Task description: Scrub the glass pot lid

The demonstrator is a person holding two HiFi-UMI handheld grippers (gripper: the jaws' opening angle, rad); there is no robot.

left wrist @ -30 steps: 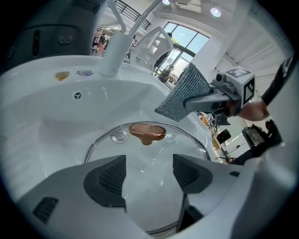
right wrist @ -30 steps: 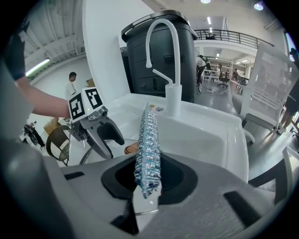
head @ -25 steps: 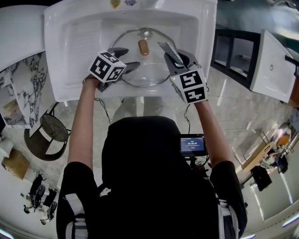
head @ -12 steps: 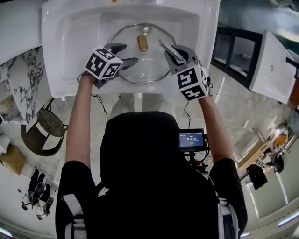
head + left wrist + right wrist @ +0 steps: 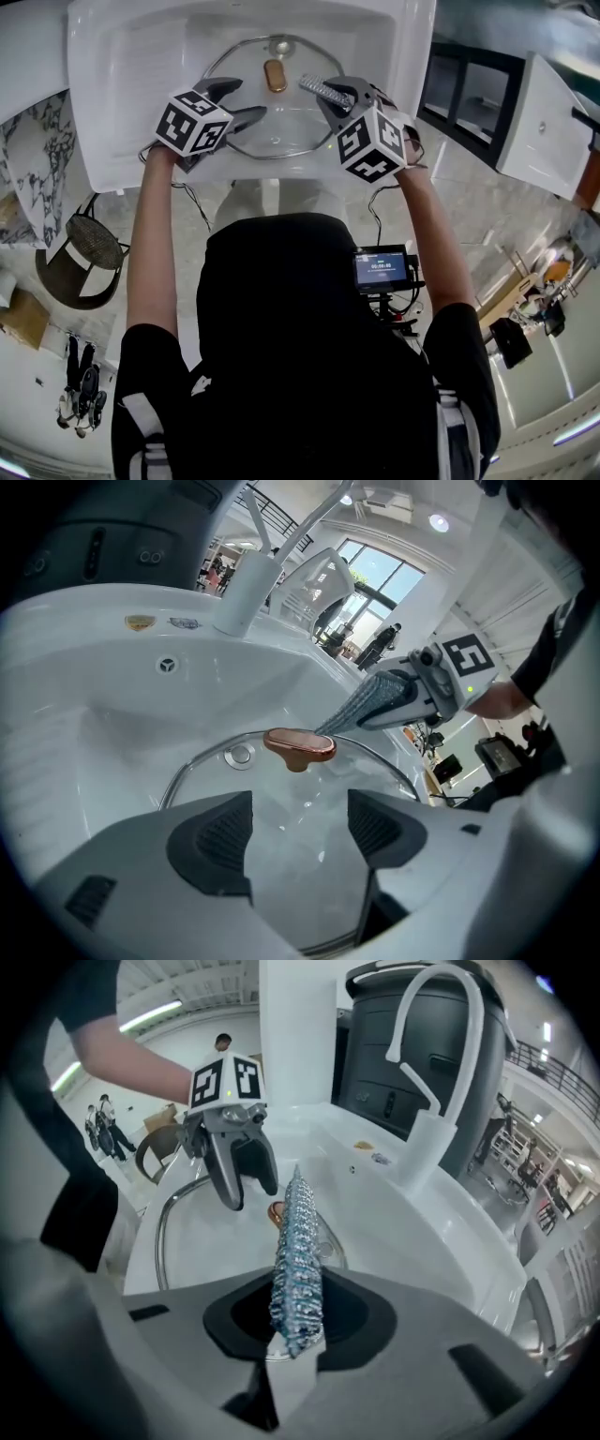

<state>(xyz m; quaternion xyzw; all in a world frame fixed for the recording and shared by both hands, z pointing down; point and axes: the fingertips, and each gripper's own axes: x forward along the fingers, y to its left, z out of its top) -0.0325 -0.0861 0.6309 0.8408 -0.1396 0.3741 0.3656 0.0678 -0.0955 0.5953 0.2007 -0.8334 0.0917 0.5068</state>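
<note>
The glass pot lid (image 5: 281, 131) lies in the white sink (image 5: 122, 84), its copper knob (image 5: 275, 75) facing up. My left gripper (image 5: 248, 99) hovers over the lid's left side, jaws apart with nothing between them. In the left gripper view the glass lid (image 5: 300, 803) and knob (image 5: 300, 745) show past the open left gripper (image 5: 298, 832). My right gripper (image 5: 330, 98) is shut on a silvery mesh scrubber (image 5: 323, 91) that points toward the knob, just above the lid's right side. The right gripper view shows the scrubber (image 5: 298, 1260) upright in the right gripper (image 5: 298, 1330).
A white faucet (image 5: 431, 1072) rises behind the basin, also seen as the faucet (image 5: 248, 583) in the left gripper view. A dark cabinet (image 5: 469, 98) and a white unit (image 5: 544, 122) stand to the right. A woven stool (image 5: 84, 253) sits on the floor at left.
Both grippers have shifted farther in over the lid. The scrubber has swung leftward, closer to the knob. The left jaws have stayed apart.
</note>
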